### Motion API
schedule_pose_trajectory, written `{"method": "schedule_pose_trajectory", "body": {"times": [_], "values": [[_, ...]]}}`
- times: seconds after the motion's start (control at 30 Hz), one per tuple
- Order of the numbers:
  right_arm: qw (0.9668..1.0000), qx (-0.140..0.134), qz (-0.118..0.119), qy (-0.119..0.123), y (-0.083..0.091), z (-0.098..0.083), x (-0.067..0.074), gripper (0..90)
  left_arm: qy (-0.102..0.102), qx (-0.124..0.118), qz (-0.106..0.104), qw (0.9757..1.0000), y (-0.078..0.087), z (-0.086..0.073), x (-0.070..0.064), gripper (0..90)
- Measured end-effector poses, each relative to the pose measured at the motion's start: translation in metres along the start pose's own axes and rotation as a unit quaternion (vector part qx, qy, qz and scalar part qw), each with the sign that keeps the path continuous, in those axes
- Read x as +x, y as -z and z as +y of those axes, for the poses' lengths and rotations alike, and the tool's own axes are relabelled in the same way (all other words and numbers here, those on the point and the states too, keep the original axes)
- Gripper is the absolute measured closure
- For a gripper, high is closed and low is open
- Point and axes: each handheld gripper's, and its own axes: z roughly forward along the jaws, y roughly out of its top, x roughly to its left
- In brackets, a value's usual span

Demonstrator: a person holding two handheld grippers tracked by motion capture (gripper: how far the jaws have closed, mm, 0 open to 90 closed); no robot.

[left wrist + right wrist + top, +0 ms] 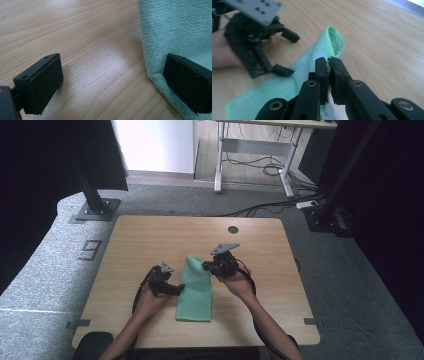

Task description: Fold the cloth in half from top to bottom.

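Note:
A green towel [195, 290] lies folded lengthwise in the middle of the wooden table [150, 235]. My right gripper [206, 265] is shut on the towel's far right edge and holds that end lifted off the table; in the right gripper view the cloth [325, 46] curls up beyond the pinched jaws of that gripper [328, 60]. My left gripper [178, 288] rests low at the towel's left edge, open. In the left gripper view one finger [42, 82] sits over bare wood and the other finger [188, 81] over the towel's edge [175, 32], with the gripper [115, 82] empty between.
The left gripper [284, 53] and the hand holding it show at the left of the right gripper view. A round hole [233, 229] marks the table's far side. Beyond the table stand a black post base [95, 210] and a desk frame [250, 165] with cables on the floor.

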Motion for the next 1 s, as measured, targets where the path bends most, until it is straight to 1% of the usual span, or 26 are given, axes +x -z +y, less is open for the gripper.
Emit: {"method": "schedule_pose_trajectory", "body": {"times": [0.07, 0.1, 0.17, 0.37, 0.43, 0.47, 0.53, 0.6, 0.67, 0.83, 0.97, 1.0], "values": [[0.9999, -0.005, 0.008, 0.006, 0.005, -0.004, 0.006, 84.0, 0.0, 0.001, 0.0, 1.0, 0.0, 0.0, 0.0, 2.9], [0.9998, -0.007, 0.013, 0.011, 0.009, -0.008, 0.011, 84.0, 0.0, 0.001, 0.0, 1.0, 0.0, 0.0, 0.0, 2.9], [0.9998, -0.006, 0.015, 0.012, 0.01, -0.01, 0.013, 84.0, 0.0, 0.001, 0.0, 1.0, 0.0, 0.0, 0.0, 2.9], [0.9993, -0.007, 0.034, 0.013, 0.016, -0.027, 0.029, 84.0, -0.001, 0.001, 0.0, 1.0, 0.0, 0.0, 0.0, 2.9], [0.9991, -0.005, 0.04, 0.013, 0.017, -0.033, 0.034, 84.0, -0.002, 0.001, 0.0, 1.0, 0.0, 0.0, 0.0, 2.9], [0.9989, -0.001, 0.044, 0.013, 0.016, -0.041, 0.039, 83.9, -0.002, 0.001, 0.0, 1.0, 0.0, 0.0, 0.0, 2.9], [0.9989, 0.001, 0.045, 0.012, 0.016, -0.044, 0.04, 83.9, -0.002, 0.0, 0.0, 1.0, 0.0, 0.0, 0.0, 2.9], [0.9988, 0.011, 0.046, 0.011, 0.014, -0.055, 0.047, 83.9, -0.002, 0.001, 0.0, 1.0, 0.0, 0.0, 0.0, 2.9], [0.9988, 0.013, 0.045, 0.012, 0.013, -0.058, 0.048, 83.9, -0.002, 0.001, 0.0, 1.0, 0.0, 0.0, 0.0, 2.9], [0.9986, 0.032, 0.042, 0.006, 0.008, -0.071, 0.053, 83.9, -0.002, 0.001, -0.001, 1.0, 0.0, 0.0, 0.0, 2.9], [0.9982, 0.046, 0.039, -0.003, 0.0, -0.08, 0.051, 83.9, -0.005, 0.005, -0.008, 0.9999, 0.001, 0.001, 0.001, 2.9], [0.9981, 0.048, 0.038, -0.005, -0.002, -0.082, 0.051, 83.9, 0.001, 0.009, -0.013, 0.9999, 0.002, 0.001, 0.001, 2.8]]}}
